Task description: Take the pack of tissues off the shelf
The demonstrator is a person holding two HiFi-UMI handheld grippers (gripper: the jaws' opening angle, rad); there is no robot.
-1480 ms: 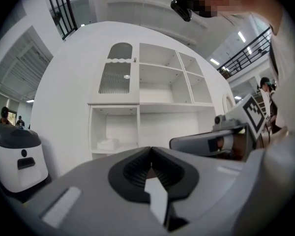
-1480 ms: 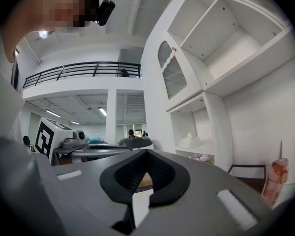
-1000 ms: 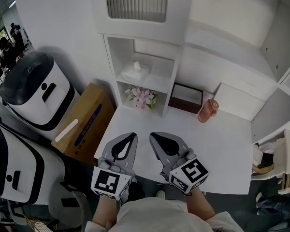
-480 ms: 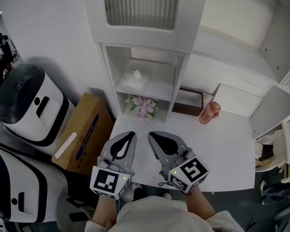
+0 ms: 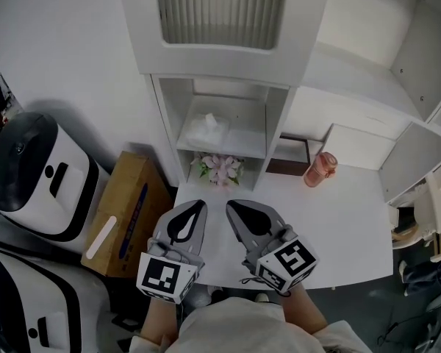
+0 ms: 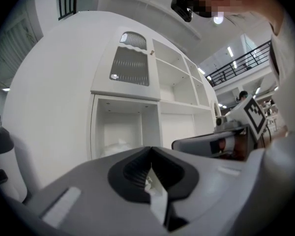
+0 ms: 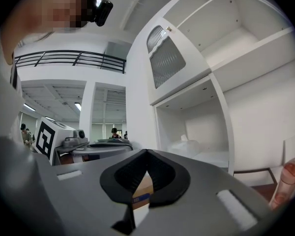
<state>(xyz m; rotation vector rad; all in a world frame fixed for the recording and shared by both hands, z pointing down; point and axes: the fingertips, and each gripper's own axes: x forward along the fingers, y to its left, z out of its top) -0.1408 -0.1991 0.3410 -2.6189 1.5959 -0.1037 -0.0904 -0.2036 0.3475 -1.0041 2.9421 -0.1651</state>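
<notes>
Tissue pack [image 5: 208, 129] lay in upper cubby of shelf [image 5: 278, 134], above flowers [image 5: 220, 169]. My left gripper [image 5: 198, 205] and right gripper [image 5: 233, 206] hovered side by side, well short of shelf. Both jaw pairs pressed together, empty. Reach not begun, I judged, so nothing to pinch yet.

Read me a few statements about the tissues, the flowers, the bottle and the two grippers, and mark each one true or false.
1. The pack of tissues lies in an open cubby of the shelf. True.
2. The right gripper holds the tissues. False: it is shut on nothing, over the table.
3. The flowers sit in the cubby below the tissues. True.
4. The pink bottle stands beside the tissues. False: it stands on the table, right of the shelf.
5. The left gripper is shut. True.
</notes>
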